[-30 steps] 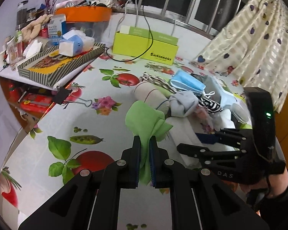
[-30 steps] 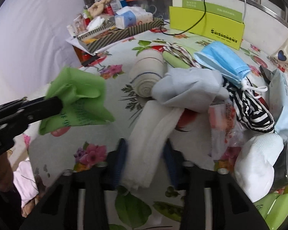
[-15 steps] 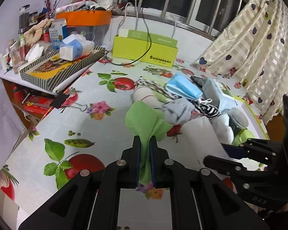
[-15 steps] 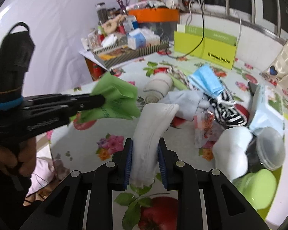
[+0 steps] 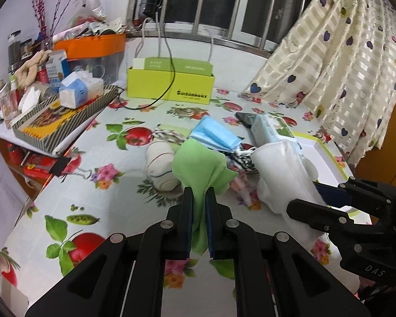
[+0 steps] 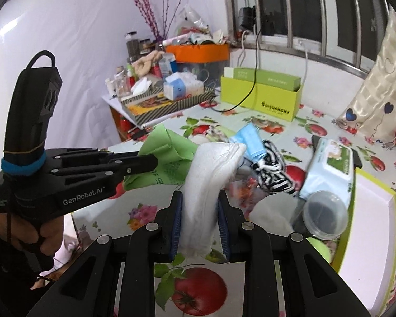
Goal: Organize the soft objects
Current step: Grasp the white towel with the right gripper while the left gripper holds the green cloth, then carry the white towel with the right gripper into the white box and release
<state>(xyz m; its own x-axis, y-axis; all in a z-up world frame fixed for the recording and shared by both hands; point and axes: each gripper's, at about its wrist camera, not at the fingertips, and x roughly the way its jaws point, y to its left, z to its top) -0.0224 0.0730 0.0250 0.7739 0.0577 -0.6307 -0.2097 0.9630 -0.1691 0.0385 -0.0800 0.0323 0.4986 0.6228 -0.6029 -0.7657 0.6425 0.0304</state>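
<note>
Lifted since before: right gripper (image 6: 199, 219) pinching white pad (image 6: 211, 171); left gripper (image 5: 199, 211) (seemingly level) clamps green cloth (image 5: 200, 163).

A lived-in home: a table under a fruit-and-flower oilcloth (image 5: 97, 192), a heart-print curtain (image 5: 338, 60) beside a barred window (image 5: 224, 5), a side shelf crowded with bottles and a tissue pack (image 6: 182, 87) (dried purple twigs (image 6: 147, 8) rise behind), wet wipes (image 6: 330, 166).
</note>
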